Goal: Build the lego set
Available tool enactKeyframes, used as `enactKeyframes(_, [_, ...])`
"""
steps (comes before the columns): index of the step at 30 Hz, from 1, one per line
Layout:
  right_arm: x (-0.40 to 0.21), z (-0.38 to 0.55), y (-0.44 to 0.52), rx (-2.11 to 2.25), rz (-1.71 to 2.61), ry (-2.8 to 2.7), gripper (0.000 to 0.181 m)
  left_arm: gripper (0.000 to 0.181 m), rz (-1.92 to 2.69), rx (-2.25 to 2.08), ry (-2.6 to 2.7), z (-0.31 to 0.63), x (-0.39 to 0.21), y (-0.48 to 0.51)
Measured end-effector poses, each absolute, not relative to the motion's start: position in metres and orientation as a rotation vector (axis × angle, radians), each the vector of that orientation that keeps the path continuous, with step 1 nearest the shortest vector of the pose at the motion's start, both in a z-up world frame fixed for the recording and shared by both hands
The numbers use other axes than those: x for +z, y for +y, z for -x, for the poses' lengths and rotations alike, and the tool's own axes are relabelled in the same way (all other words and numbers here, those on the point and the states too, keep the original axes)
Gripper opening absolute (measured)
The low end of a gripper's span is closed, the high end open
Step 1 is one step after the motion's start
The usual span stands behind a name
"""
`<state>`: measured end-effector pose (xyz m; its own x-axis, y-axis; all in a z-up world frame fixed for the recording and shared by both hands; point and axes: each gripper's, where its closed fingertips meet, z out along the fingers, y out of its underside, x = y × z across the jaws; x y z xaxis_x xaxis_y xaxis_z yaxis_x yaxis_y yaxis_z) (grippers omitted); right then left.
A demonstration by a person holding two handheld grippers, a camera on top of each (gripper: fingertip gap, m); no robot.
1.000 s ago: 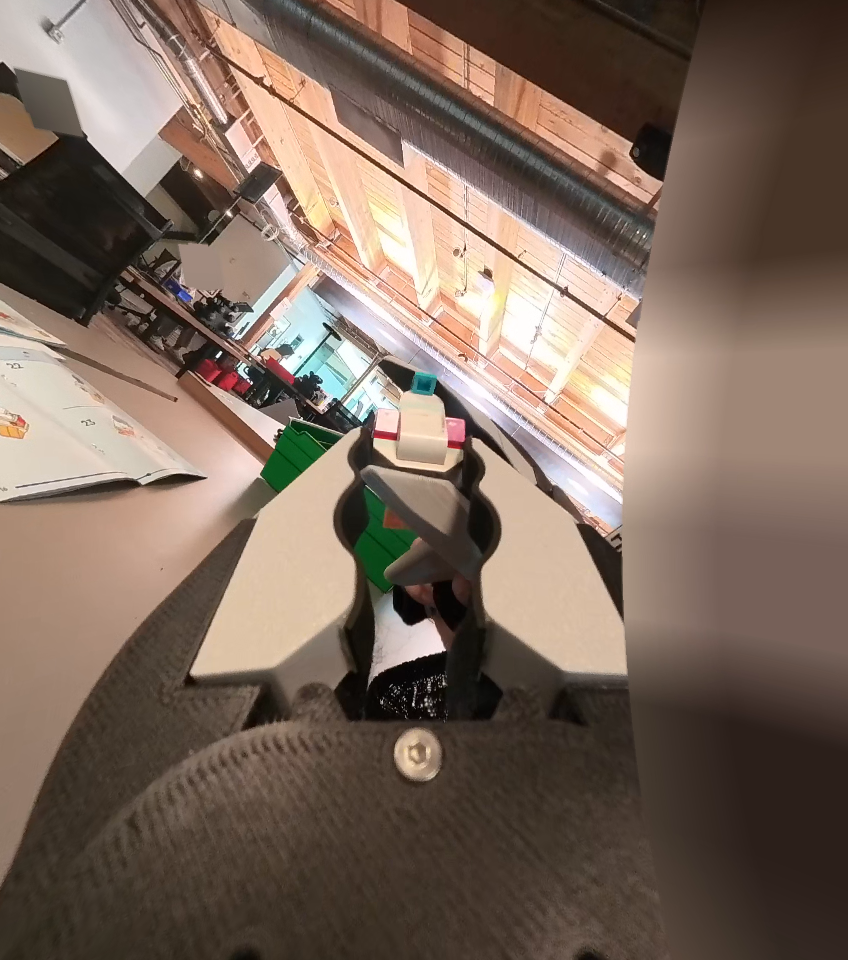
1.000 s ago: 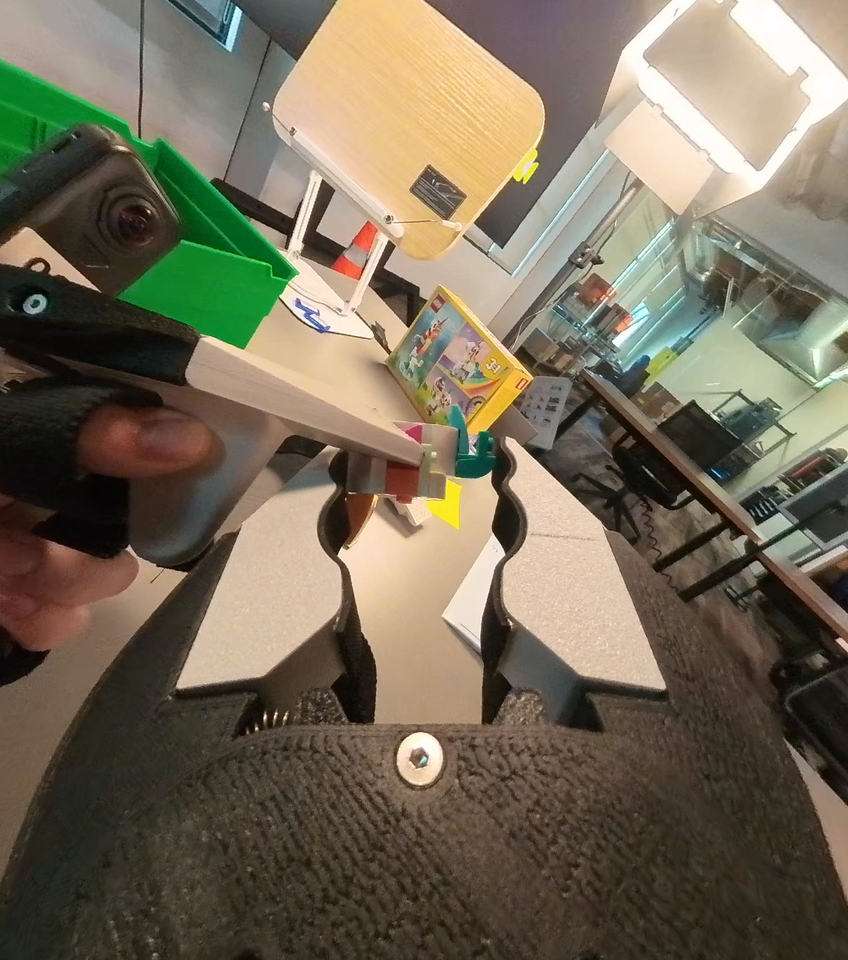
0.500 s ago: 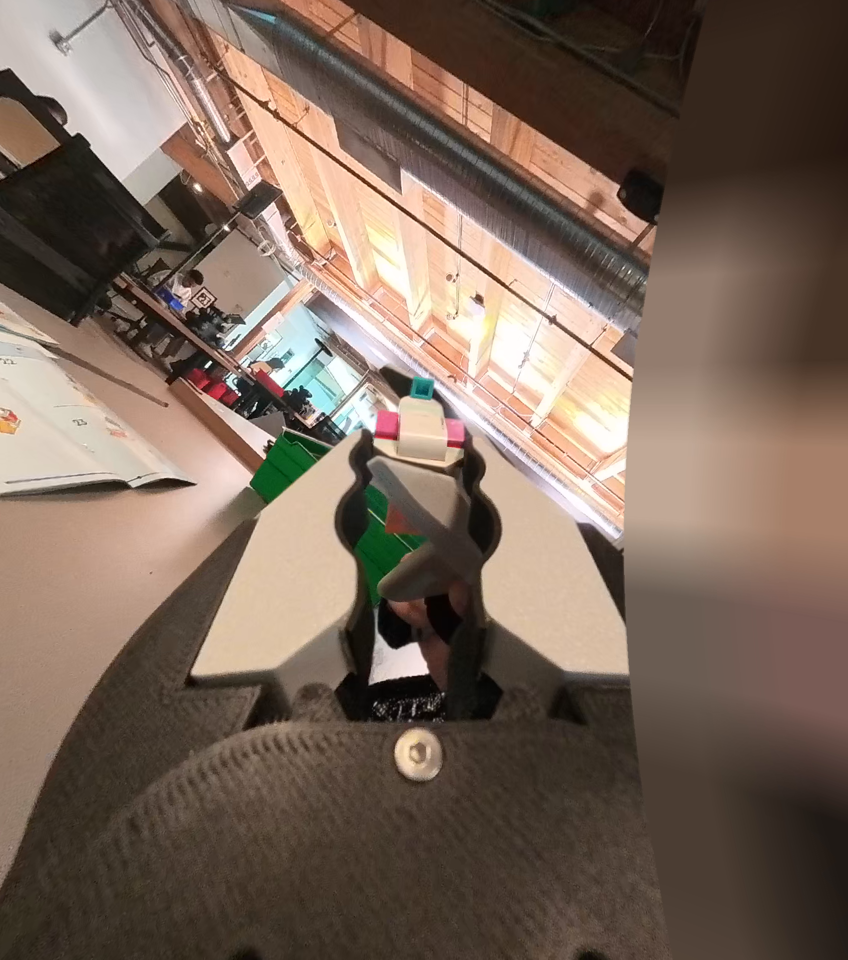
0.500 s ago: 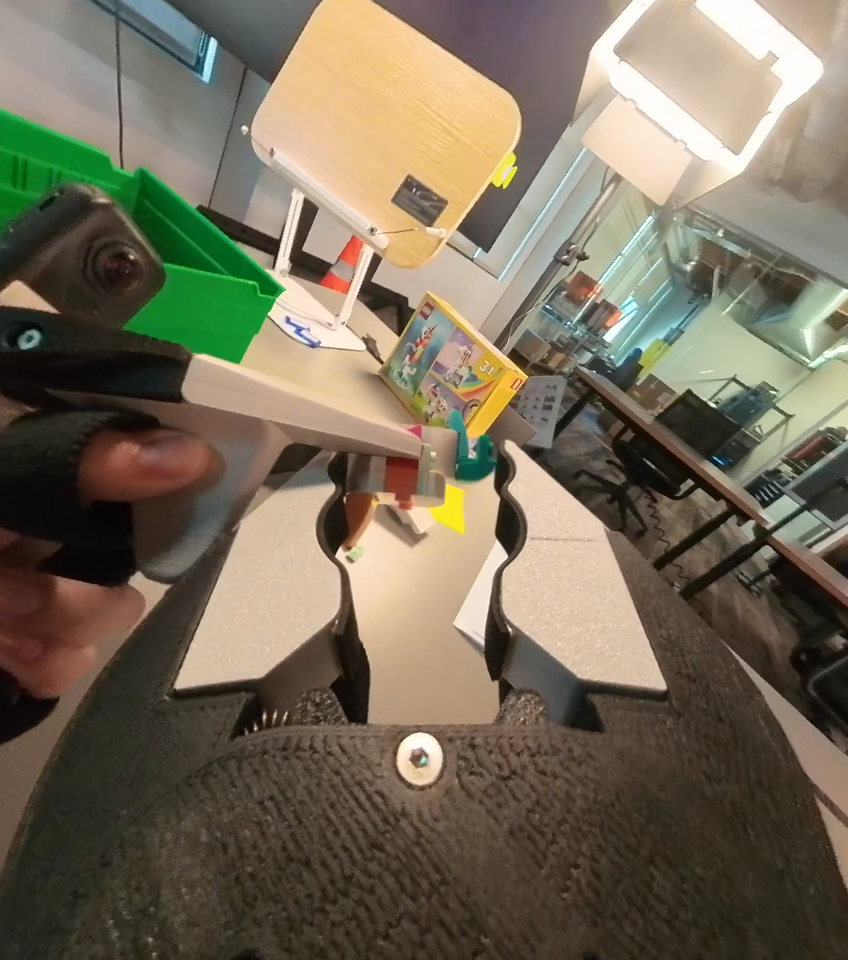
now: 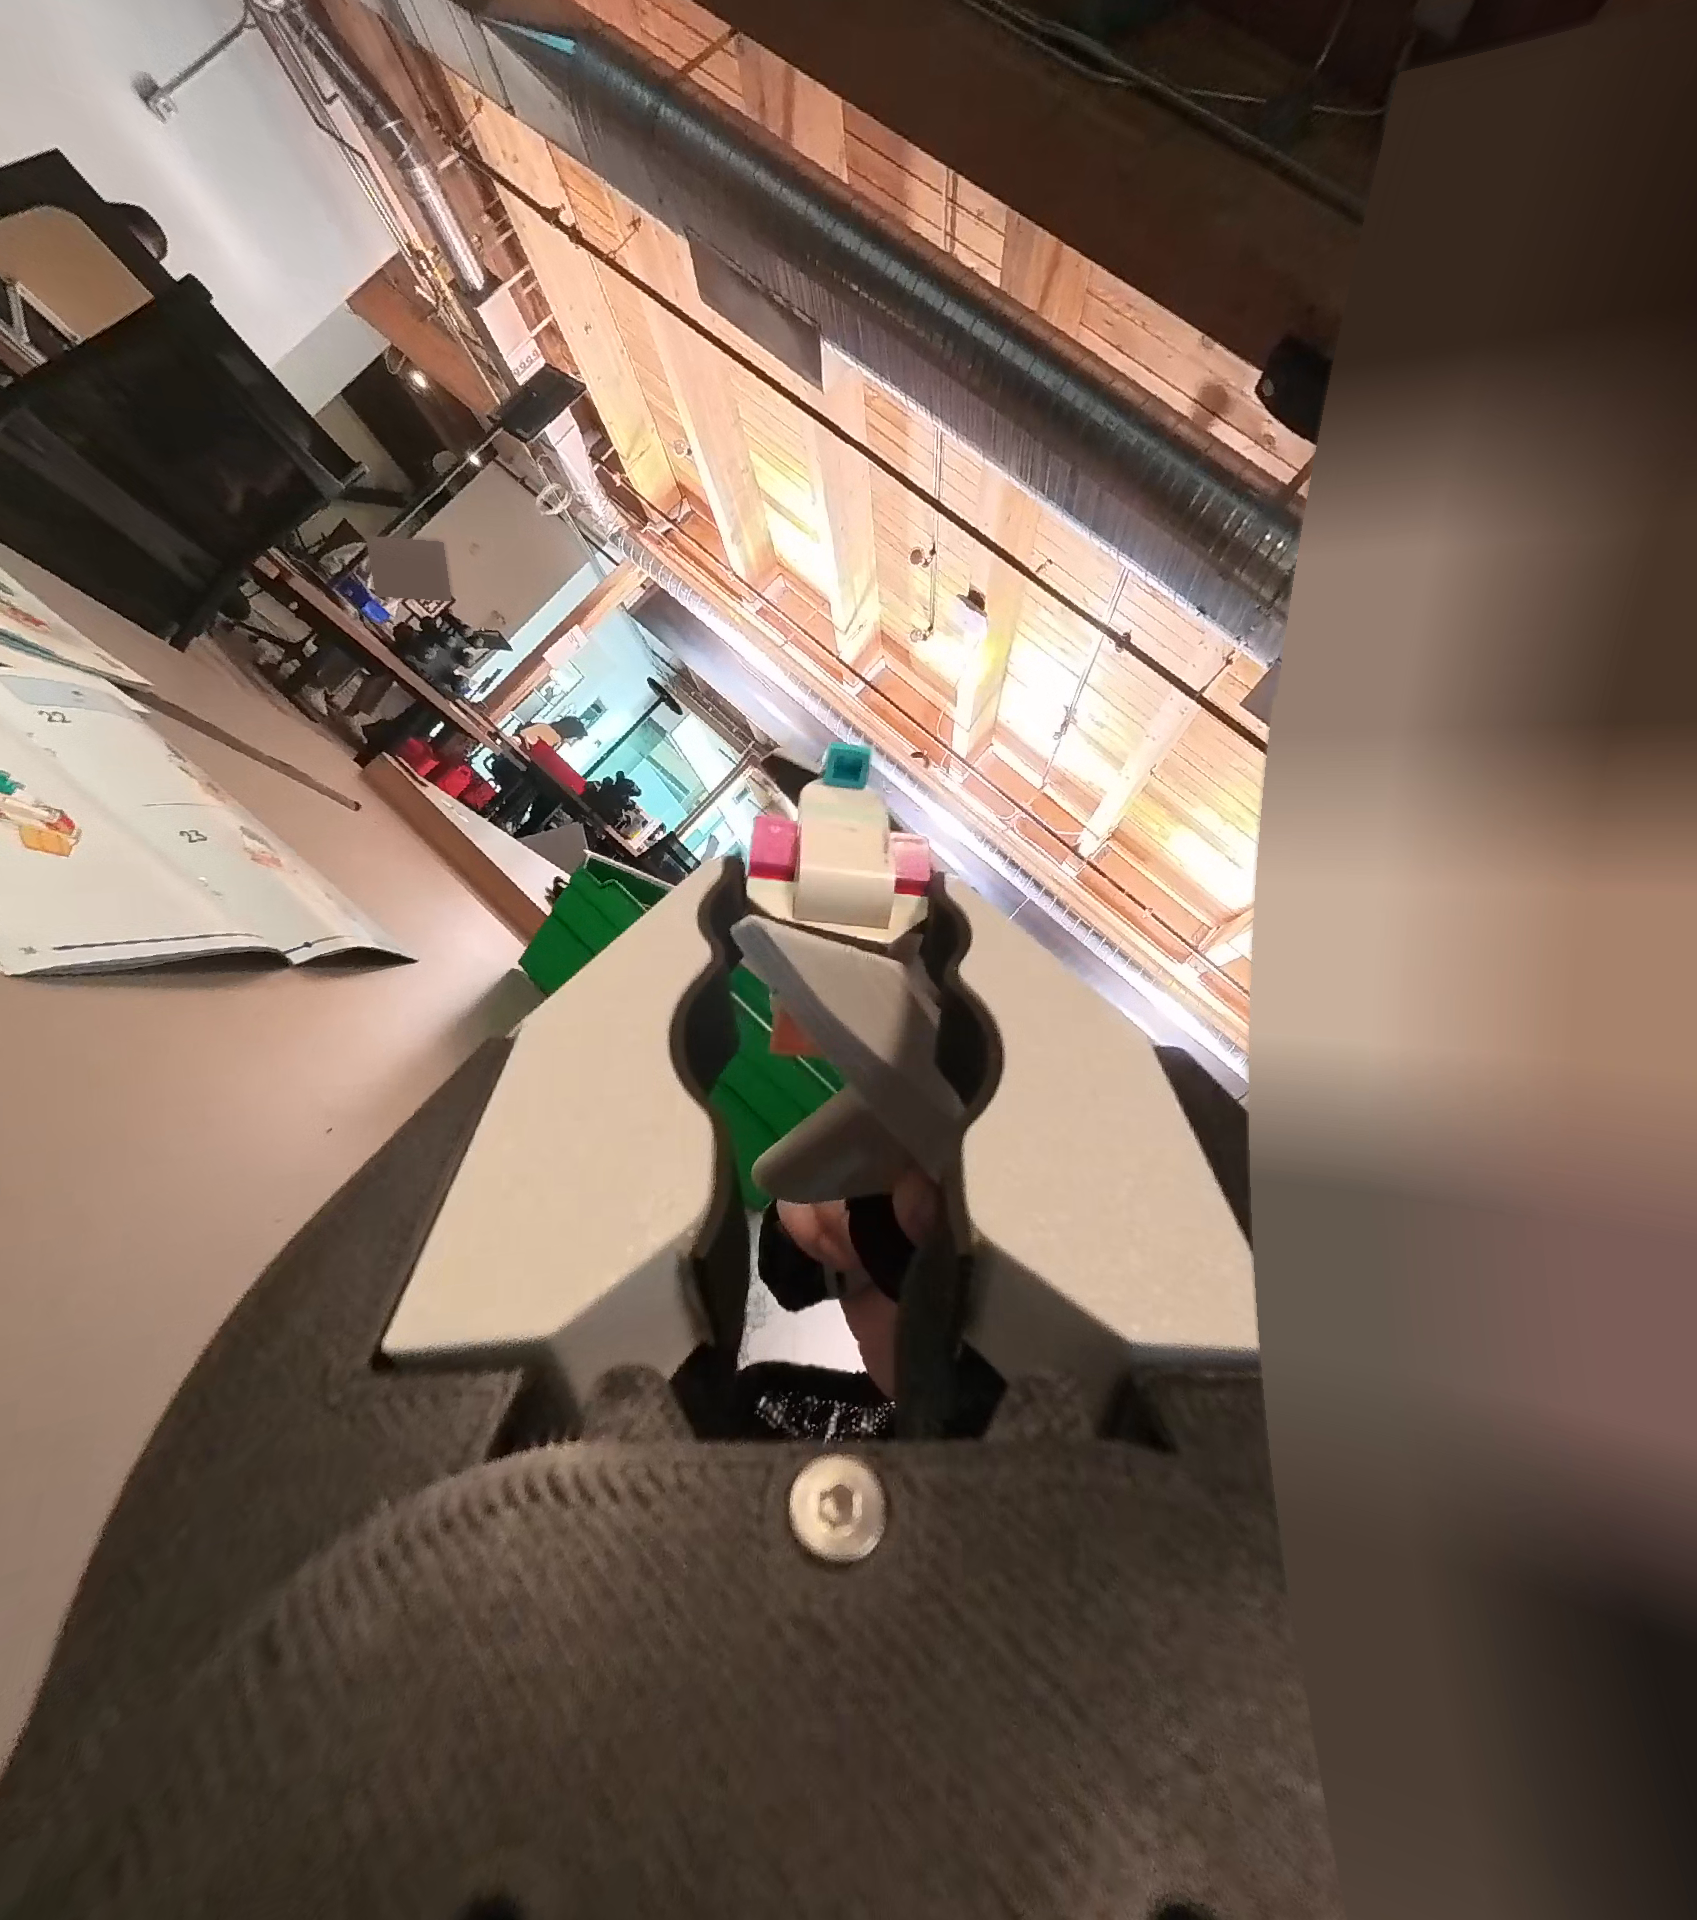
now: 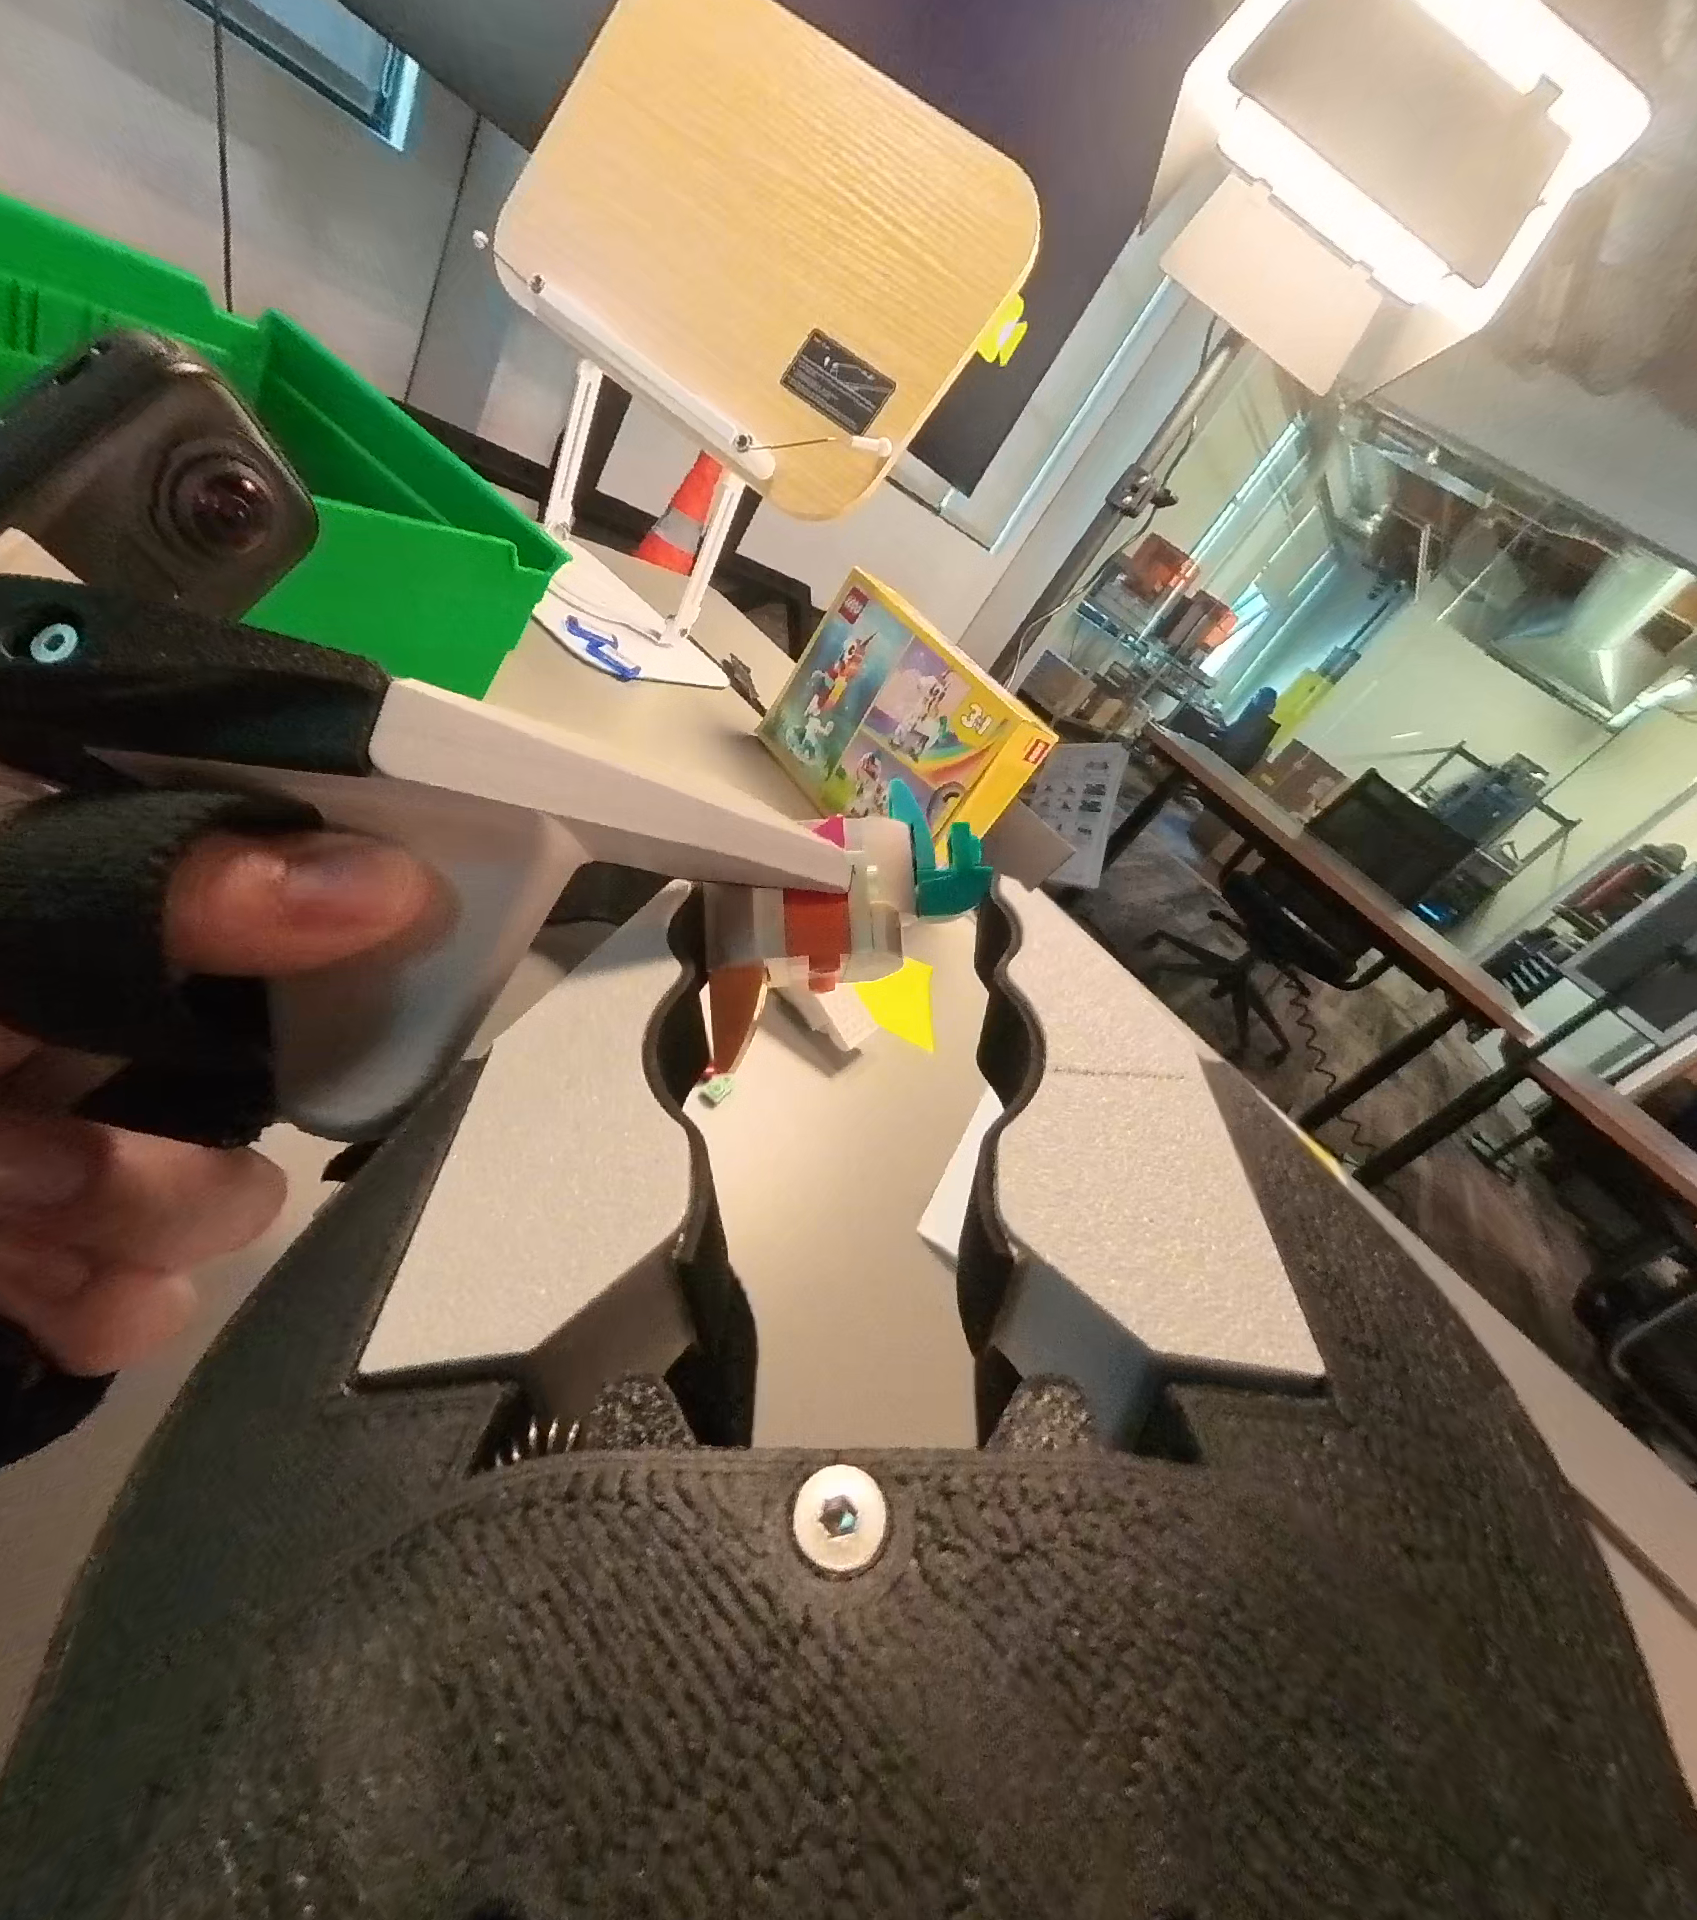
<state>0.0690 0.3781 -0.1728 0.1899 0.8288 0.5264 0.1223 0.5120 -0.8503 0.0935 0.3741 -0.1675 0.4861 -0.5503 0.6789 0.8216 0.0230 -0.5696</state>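
A small brick model (image 5: 839,847), white with pink sides and a teal piece on top, sits clamped at the tips of the left gripper (image 5: 839,904), lifted off the grey table (image 5: 127,1122); in the left wrist view a grey finger of the right gripper (image 5: 849,1049) crosses between the left one's fingers just below the model; an open instruction booklet (image 5: 75,862) lies flat on the table to the left of the model, and a green bin (image 5: 605,925) stands behind it.

In the right wrist view the right gripper (image 6: 833,914) stands with its fingers apart, gripping nothing, while the left gripper (image 6: 823,862) reaches in from the left, held by a hand (image 6: 65,1101) in a black fingerless glove, with the model (image 6: 844,904) at its tip showing white, red-brown and teal parts; beyond the model a yellow toy box (image 6: 906,717) stands on the table (image 6: 823,1247), a green bin (image 6: 366,520) sits to the model's left, and a wooden-faced stand (image 6: 771,249) rises behind the box.
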Motion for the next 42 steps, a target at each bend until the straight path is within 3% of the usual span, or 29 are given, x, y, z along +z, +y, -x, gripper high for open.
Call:
enactKeyframes(3, [-0.174,-0.068,0.379,0.644,0.947,-1.282,0.051,0.034,1.116,-1.081,-0.305,-0.093,-0.17,0.375])
enactKeyframes(7, [-0.176,-0.072,0.384,0.774,0.942,-1.264,0.09,0.034,1.089,-1.005,-0.332,-0.075,-0.166,0.374])
enactKeyframes(9, [-0.169,-0.084,0.408,0.823,0.941,-1.167,0.095,0.034,1.095,-0.897,-0.353,-0.057,-0.164,0.374])
enactKeyframes(16, [-0.13,-0.153,0.548,0.817,0.985,-0.609,0.084,0.034,1.134,-0.472,-0.301,-0.013,-0.137,0.406])
enactKeyframes(23, [-0.114,-0.182,0.627,0.72,1.026,-0.373,0.075,0.033,1.28,-0.022,-0.098,0.016,-0.175,0.47])
enactKeyframes(32, [-0.142,-0.228,0.675,0.423,1.028,-0.486,0.063,0.034,1.213,-0.266,-0.051,0.013,-0.177,0.469])
enactKeyframes(42, [-0.182,-0.188,0.684,0.384,1.03,-0.721,0.057,0.034,1.185,-0.351,-0.132,0.026,-0.179,0.473])
